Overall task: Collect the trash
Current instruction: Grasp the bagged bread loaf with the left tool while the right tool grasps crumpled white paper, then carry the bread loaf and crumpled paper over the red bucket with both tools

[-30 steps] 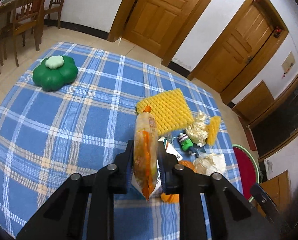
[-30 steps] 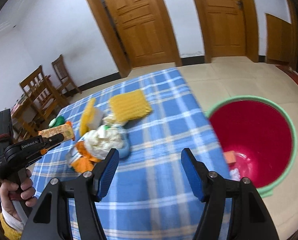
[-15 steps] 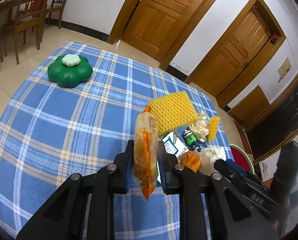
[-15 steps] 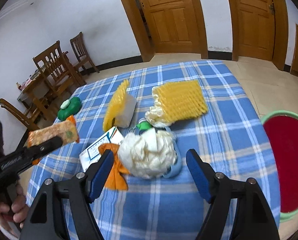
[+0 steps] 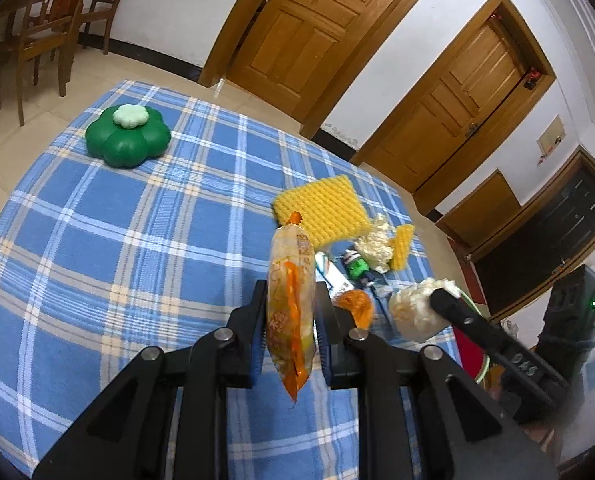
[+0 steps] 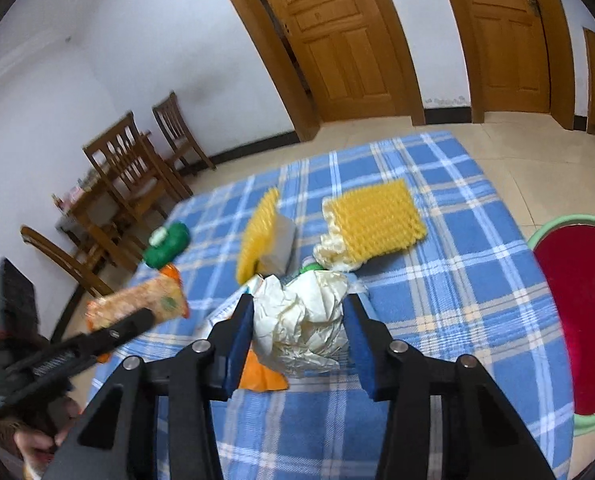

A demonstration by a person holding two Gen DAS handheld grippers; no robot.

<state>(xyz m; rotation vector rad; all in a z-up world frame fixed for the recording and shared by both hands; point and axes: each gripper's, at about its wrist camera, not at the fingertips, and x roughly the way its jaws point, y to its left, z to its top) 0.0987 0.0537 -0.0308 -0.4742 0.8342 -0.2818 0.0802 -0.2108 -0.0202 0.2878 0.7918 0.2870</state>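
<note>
Snack wrapper (image 5: 289, 312) pinched upright in left gripper (image 5: 290, 338), clear above blue plaid tablecloth (image 5: 129, 240). Crumpled paper wad (image 6: 303, 322) between right gripper (image 6: 299, 330) pads, clamped near table's edge, red bin (image 6: 577, 320) beside. Beyond: yellow sponge mat (image 6: 377, 216), orange scrap (image 6: 263, 376), green flower-shaped box (image 5: 127, 140). Wooden doors, chairs behind.

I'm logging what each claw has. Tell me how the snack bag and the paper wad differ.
The snack bag is a long, flat orange packet with print; the paper wad is a round, crumpled, plain cream ball. The snack bag is pinched in the left claw and hangs above the tablecloth; the paper wad sits between the right claw's fingers, and whether it is gripped or lifted cannot be told. Both are light trash.
</note>
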